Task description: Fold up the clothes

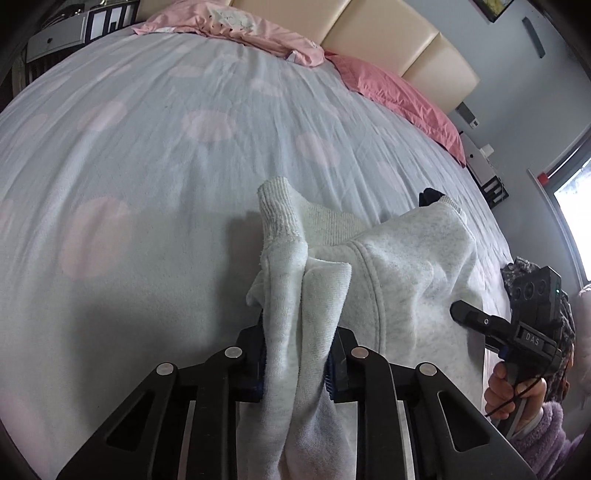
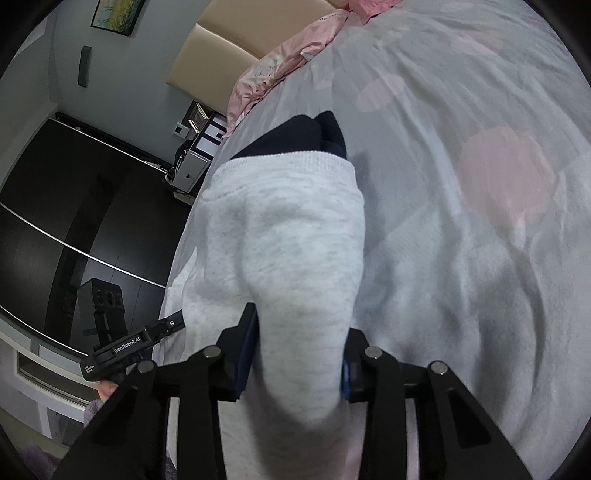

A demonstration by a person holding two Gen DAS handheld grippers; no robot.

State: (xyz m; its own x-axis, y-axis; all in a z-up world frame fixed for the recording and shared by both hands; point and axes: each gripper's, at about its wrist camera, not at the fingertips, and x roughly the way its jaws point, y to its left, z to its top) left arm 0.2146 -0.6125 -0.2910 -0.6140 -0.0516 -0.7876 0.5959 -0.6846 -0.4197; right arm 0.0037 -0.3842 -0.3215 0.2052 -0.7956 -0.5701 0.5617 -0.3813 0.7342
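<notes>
A light grey sweatshirt [image 1: 399,258] lies bunched on the bed, with a ribbed cuff [image 1: 279,206] sticking up. My left gripper [image 1: 297,354] is shut on a fold of its fabric. My right gripper [image 2: 297,360] is shut on another part of the sweatshirt [image 2: 284,229], which rises between the jaws. The right gripper also shows in the left wrist view [image 1: 461,312] at the sweatshirt's right side. The left gripper shows in the right wrist view [image 2: 173,325] at the left. A dark navy garment [image 2: 306,134] peeks out beyond the sweatshirt's ribbed hem.
The bed sheet [image 1: 147,155] is pale blue with pink blotches. Pink pillows [image 1: 236,26] and a beige headboard [image 1: 388,33] lie at the far end. A dark wardrobe [image 2: 74,206] and a nightstand [image 2: 192,166] stand beside the bed. A patterned dark cloth [image 1: 521,267] lies at the right edge.
</notes>
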